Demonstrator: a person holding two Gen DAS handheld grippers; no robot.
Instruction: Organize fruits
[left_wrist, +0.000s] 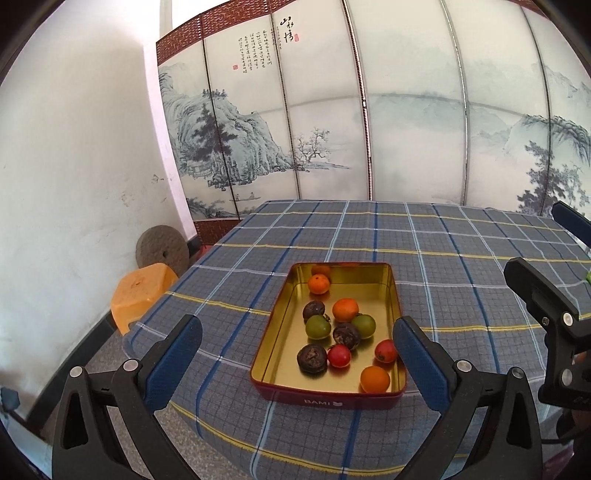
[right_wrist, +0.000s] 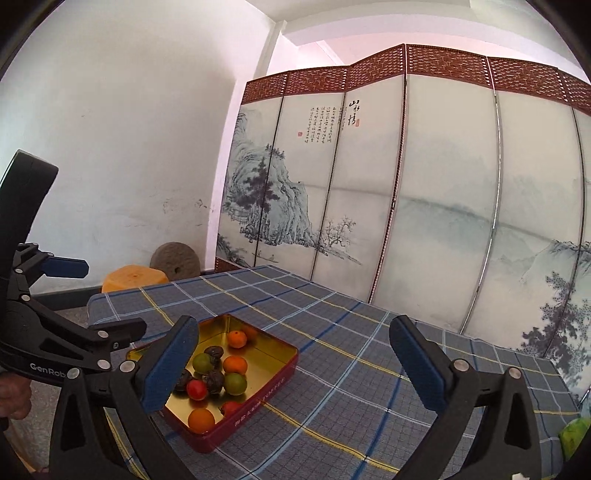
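Fruits (left_wrist: 339, 332), ten or so, lying loose and mixed in a gold-lined red tin (left_wrist: 394, 295) on the checked tablecloth (left_wrist: 424, 236). Dead ahead at 12 o'clock from the left tongs (left_wrist: 297, 326), down at 9 o'clock from the right tongs (right_wrist: 294, 325).

Left to right in the left wrist view:
- Orange stool (left_wrist: 142, 291) off the table at 9 o'clock.
- Inside the tin, dark wrinkled ones and a green one on the 9 o'clock side, red and orange toward 3 o'clock, one orange alone at the 12 o'clock end, another in the 5 o'clock corner.
- At the far 3 o'clock edge, a green thing (right_wrist: 574, 435) outside the tin, too cropped to name.

Both tongs with fingers wide apart, nothing between them, hovering short of the tin.

Fits two stages alike: mixed fruit waiting to be sorted, or fruit already gathered into the tin.

For any grip here, probably best from straight above, fingers astride a single fruit, clear of neighbours and of the tin wall. Gentle closing on the red ones, likely soft. Round fruit on slick metal, so likely to roll at a nudge.

Writing:
- "BAMI" on the tin's near wall.
- Gold characters along its long side, too small to read.
- "GenRob", cut off, on the left tongs' body.
- Brush calligraphy with red seals on the folding screen (right_wrist: 443, 184).
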